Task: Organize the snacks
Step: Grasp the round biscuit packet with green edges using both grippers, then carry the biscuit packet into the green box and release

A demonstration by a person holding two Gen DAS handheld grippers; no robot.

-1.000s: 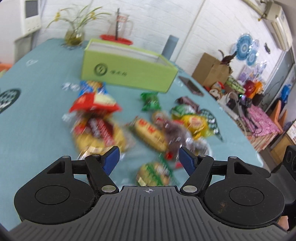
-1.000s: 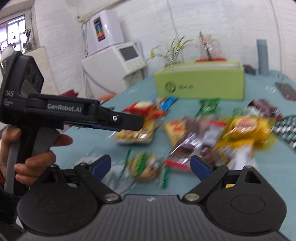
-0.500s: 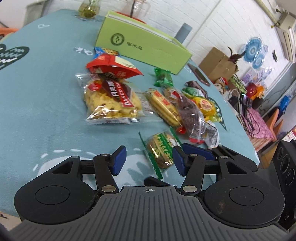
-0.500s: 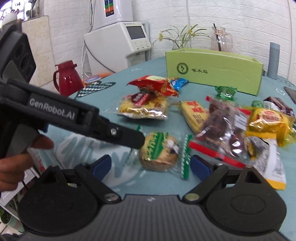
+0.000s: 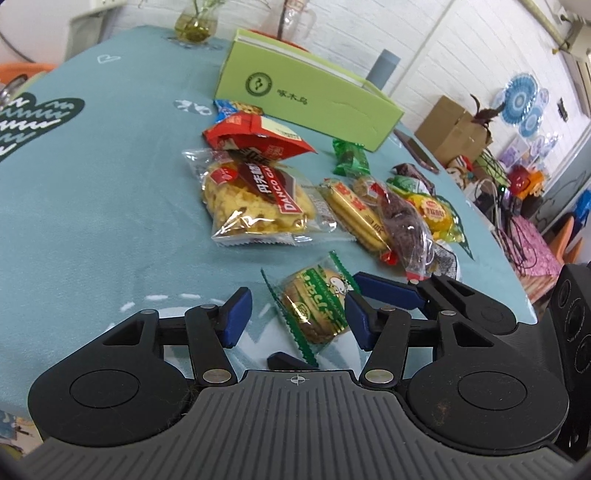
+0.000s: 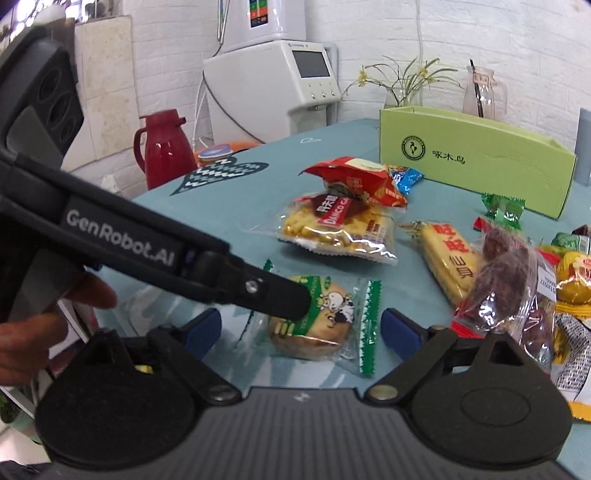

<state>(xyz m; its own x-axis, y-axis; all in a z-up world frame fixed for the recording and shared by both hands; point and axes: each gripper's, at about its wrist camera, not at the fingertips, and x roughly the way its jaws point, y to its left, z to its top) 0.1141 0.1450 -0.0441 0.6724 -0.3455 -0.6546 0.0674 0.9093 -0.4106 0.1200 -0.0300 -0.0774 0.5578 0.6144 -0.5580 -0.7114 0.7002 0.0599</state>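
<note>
Several snack packets lie on a teal tablecloth (image 5: 92, 206) before a long green box (image 5: 306, 99). Nearest is a round biscuit in a green-edged wrapper (image 5: 317, 306), also in the right wrist view (image 6: 317, 325). My left gripper (image 5: 299, 317) is open, its fingers on either side of this biscuit. My right gripper (image 6: 303, 328) is open too, close around the same biscuit from the other side. Behind lie a yellow DANCO cracker bag (image 5: 255, 199), a red packet (image 5: 255, 136) and a long yellow bar (image 5: 354, 214).
A dark snack bag (image 5: 402, 221), a yellow packet (image 5: 436, 214) and a green candy (image 5: 349, 158) lie right of the pile. A red thermos (image 6: 162, 147) and a white appliance (image 6: 280, 81) stand past the table's left edge. A vase (image 5: 194, 22) and jug stand behind the box.
Both grippers have moved down and in toward the round biscuit. It now lies between the fingers of each. Both stay open.
</note>
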